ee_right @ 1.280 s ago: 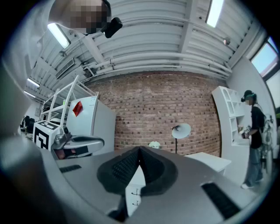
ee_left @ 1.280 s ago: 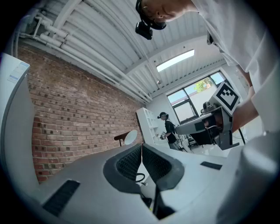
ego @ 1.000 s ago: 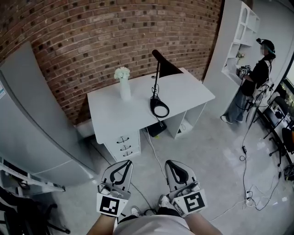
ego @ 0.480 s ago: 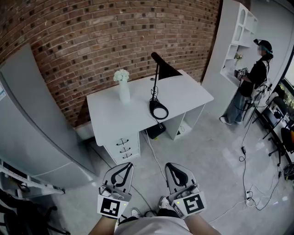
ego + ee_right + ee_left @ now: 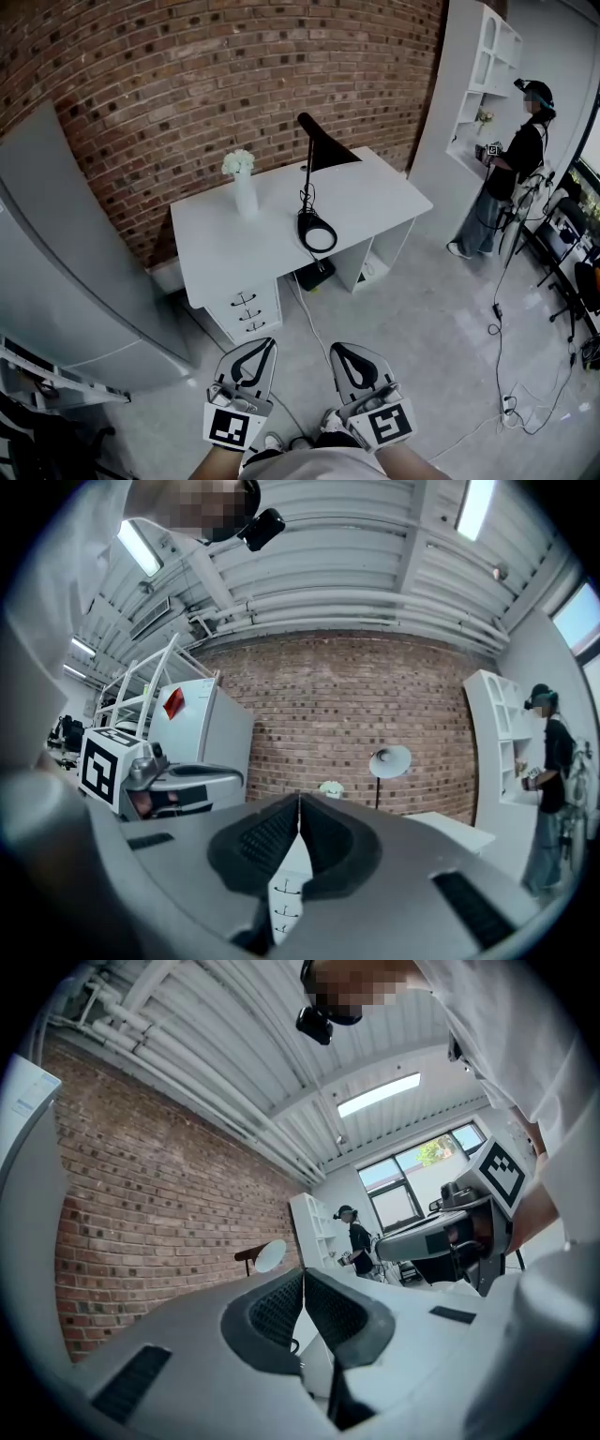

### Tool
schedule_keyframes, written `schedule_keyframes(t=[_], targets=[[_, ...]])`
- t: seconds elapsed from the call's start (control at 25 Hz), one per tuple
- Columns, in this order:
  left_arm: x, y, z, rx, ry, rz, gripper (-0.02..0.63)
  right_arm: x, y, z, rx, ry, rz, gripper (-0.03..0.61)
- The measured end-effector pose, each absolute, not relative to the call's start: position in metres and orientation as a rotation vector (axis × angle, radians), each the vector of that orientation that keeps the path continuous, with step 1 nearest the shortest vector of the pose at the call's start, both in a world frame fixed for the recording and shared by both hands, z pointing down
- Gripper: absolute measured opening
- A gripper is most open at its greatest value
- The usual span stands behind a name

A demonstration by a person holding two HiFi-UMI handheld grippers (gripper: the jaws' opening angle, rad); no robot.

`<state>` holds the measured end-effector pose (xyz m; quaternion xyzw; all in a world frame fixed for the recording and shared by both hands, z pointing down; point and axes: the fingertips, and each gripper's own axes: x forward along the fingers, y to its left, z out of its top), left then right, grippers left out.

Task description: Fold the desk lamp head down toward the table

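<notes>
Across the floor from me, the white desk [image 5: 375, 192] has slid a little left and grown slightly in the head view over the last second, so I read this as walking up to it rather than work begun. The desk lamp [image 5: 306, 187] stands on the desk top near its front edge, its black lamp head [image 5: 325, 152] raised and tipped out over the back half, its ring base [image 5: 316, 232] flat on the surface. Nothing about the lamp itself has shifted, so the fold is not yet started. Both claws have dropped a touch lower in frame. The left gripper [image 5: 262, 349] and the right gripper [image 5: 342, 354] ride side by side low in front of me, well apart from the desk, each clenched tip to tip with nothing between the pads. For room, the front of the desk looks the open side: bare floor runs straight to it. A vase of flowers [image 5: 245, 195] stands left of the lamp, near enough that I judge a reach from the right or the front safer than one across it. A cord [image 5: 302, 302] hangs off the desk front and trails along the floor toward my feet, which could catch a step. To my left a tall grey cabinet [image 5: 66, 253] closes that side. To the right stands a white shelf unit [image 5: 478, 84] with another person [image 5: 520, 164] beside it and loose floor cables [image 5: 502, 309], well clear of my line.
</notes>
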<state>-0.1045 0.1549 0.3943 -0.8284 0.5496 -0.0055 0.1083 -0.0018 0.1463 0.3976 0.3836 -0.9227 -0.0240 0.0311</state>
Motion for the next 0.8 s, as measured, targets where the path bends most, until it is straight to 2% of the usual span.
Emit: schedule_keyframes(t=[0.44,0.8], targets=[[-0.043,0.088,0.39,-2.343,1.747,-0.057,0.014,0.055,0.069,0.383,1.06,-2.949,-0.177,0.018],[-0.027,0.053,0.395,-2.332,1.766,-0.089,0.014,0.075,0.035,0.393,1.048,-2.972,-0.126,0.018]])
